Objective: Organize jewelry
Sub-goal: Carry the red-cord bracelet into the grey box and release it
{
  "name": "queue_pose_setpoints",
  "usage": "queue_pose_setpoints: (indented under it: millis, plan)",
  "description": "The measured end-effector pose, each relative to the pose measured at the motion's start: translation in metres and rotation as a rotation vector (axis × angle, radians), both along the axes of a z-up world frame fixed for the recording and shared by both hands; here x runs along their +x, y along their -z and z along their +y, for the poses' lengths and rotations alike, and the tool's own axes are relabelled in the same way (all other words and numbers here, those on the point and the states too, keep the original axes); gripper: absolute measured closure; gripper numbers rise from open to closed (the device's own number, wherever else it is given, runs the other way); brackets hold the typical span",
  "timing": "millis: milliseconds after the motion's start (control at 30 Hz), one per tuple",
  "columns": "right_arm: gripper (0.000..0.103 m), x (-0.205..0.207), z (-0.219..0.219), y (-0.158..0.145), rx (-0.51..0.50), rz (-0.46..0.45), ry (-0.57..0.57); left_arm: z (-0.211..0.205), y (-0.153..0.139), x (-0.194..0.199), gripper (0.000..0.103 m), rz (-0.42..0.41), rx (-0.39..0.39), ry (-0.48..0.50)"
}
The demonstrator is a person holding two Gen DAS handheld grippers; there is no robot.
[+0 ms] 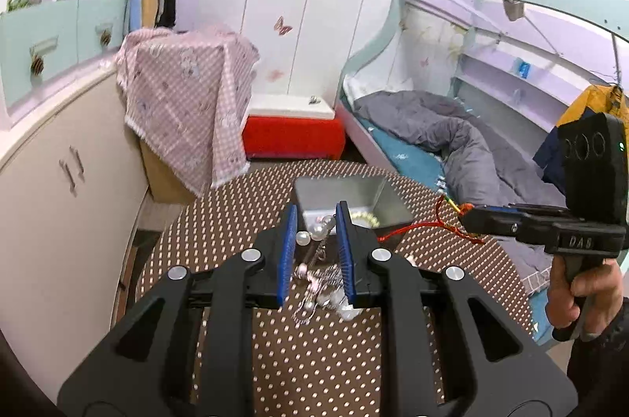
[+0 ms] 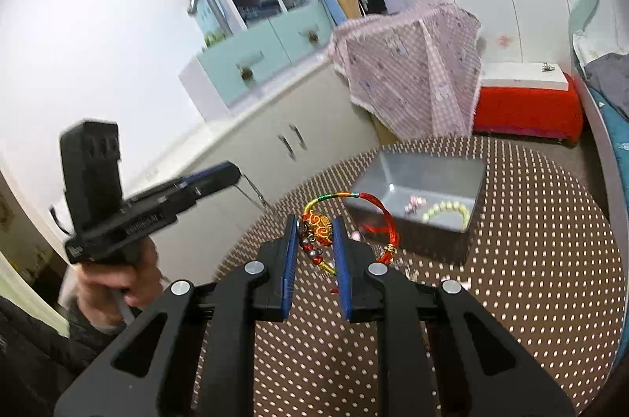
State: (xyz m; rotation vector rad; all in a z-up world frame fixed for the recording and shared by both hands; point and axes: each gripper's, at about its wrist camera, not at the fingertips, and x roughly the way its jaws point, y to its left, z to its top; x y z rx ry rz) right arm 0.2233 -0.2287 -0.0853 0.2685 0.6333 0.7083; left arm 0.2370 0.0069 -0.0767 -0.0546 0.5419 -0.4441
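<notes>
In the left wrist view my left gripper (image 1: 316, 226) is shut on a pearl and silver chain piece (image 1: 319, 231); its chain hangs blurred below the blue pads, above the brown dotted table (image 1: 314, 358). Just beyond stands an open grey box (image 1: 387, 201). My right gripper (image 1: 469, 220) comes in from the right, a red cord trailing from its tips. In the right wrist view my right gripper (image 2: 316, 230) is shut on a red braided bracelet (image 2: 320, 226) with an orange knot bead, held above the table. The grey box (image 2: 428, 169) holds a green bead bracelet (image 2: 448, 212) and a small pink piece (image 2: 414, 204).
A few small loose pieces (image 2: 409, 271) lie on the table (image 2: 530, 279) near the box. A person's hand (image 2: 118, 279) grips the blurred left gripper (image 2: 220, 177). Behind stand a pink checked cloth (image 1: 184, 102), a red stool (image 1: 293, 138), cabinets and a bed (image 1: 452, 142).
</notes>
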Motion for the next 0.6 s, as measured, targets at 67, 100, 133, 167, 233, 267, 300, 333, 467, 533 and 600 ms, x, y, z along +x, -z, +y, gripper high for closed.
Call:
queue_pose_setpoints:
  millis: [67,100,133,167,233,267,300,333,467,533,600]
  plan:
    - [0.087,-0.001,-0.003,-0.010,0.005,-0.019,0.003,-0.003,-0.010,0.002,0.083,-0.019,-0.006,0.013]
    - [0.087,0.000,-0.004,-0.017,0.011,-0.031,0.004,-0.005,-0.016,0.004,0.083,-0.030,-0.007,0.022]
    - [0.087,0.002,-0.005,-0.024,0.013,-0.043,0.005,-0.008,-0.021,0.005,0.083,-0.041,-0.007,0.031]
    - [0.087,0.003,-0.007,-0.030,0.011,-0.056,0.011,-0.009,-0.026,0.006,0.083,-0.048,-0.011,0.038]
    - [0.087,0.007,-0.010,-0.041,0.017,-0.076,0.022,-0.012,-0.036,0.012,0.083,-0.057,-0.027,0.062]
    - [0.087,0.010,-0.012,-0.047,0.024,-0.087,0.027,-0.014,-0.041,0.016,0.083,-0.062,-0.035,0.068]
    - [0.087,0.011,-0.016,-0.050,0.026,-0.097,0.032,-0.016,-0.044,0.018,0.083,-0.066,-0.038,0.071]
    - [0.087,0.015,-0.017,-0.056,0.023,-0.108,0.040,-0.019,-0.049,0.024,0.083,-0.070,-0.044,0.083]
    - [0.087,0.036,-0.020,-0.068,0.017,-0.116,0.059,-0.032,-0.060,0.044,0.083,-0.064,-0.065,0.117]
    - [0.087,0.051,-0.018,-0.066,0.003,-0.097,0.071,-0.038,-0.062,0.054,0.083,-0.054,-0.069,0.129]
    - [0.087,0.067,-0.017,-0.059,-0.004,-0.064,0.081,-0.046,-0.060,0.067,0.083,-0.032,-0.069,0.137]
